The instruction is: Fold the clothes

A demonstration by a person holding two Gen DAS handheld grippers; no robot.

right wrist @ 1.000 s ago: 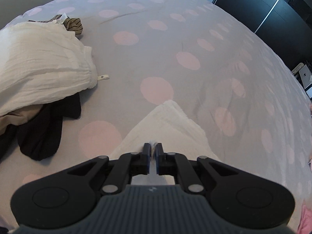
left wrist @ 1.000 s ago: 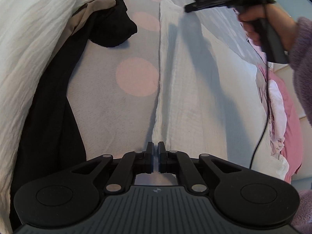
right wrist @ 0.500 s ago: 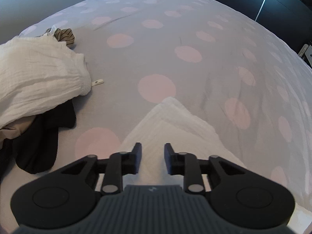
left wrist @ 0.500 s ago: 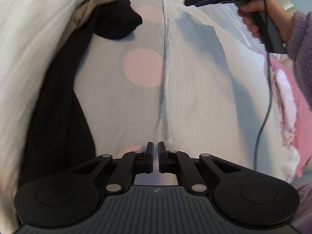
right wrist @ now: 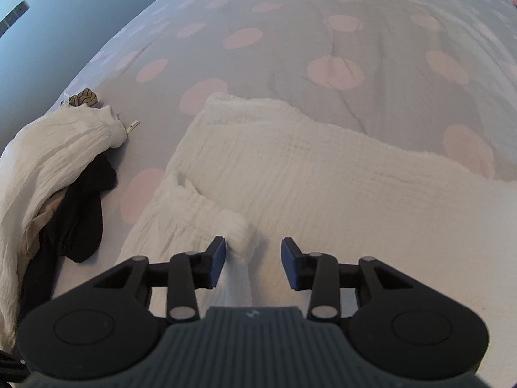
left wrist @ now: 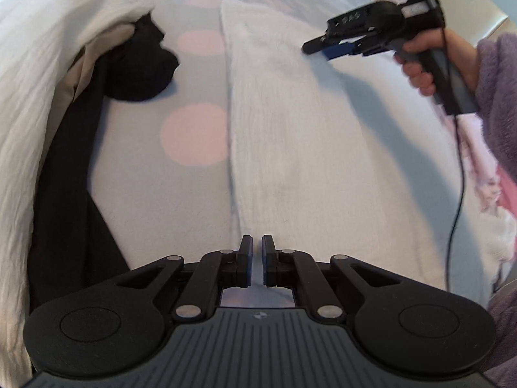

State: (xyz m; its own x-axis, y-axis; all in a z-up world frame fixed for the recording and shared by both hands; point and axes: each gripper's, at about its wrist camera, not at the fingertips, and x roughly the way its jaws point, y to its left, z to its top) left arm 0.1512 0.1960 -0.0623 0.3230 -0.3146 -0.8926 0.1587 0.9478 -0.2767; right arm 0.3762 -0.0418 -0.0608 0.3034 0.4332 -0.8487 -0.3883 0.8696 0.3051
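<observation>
A white crinkled garment (left wrist: 307, 145) lies folded lengthwise on the dotted bedspread (left wrist: 194, 135). My left gripper (left wrist: 255, 249) is shut low at the garment's near edge, which runs in between the closed pads. In the left wrist view my right gripper (left wrist: 320, 47) hovers over the garment's far part, held by a hand with a purple sleeve (left wrist: 497, 103). In the right wrist view the right gripper (right wrist: 253, 249) stands open above the garment (right wrist: 290, 168). A small bunch of white fabric (right wrist: 240, 234) sits between its jaws beside the left finger, not pressed.
A heap of white cloth (right wrist: 58, 148) with a black garment (right wrist: 80, 213) and a beige piece lies to the left. A striped item (right wrist: 84, 96) sits beyond it. Pink clothes (left wrist: 488, 174) lie along the bed's right edge. A cable (left wrist: 458, 168) hangs from the right gripper.
My right gripper has let go of the garment's corner, opened, and swung back and down over the garment. The left gripper has stayed shut and shifted slightly.
</observation>
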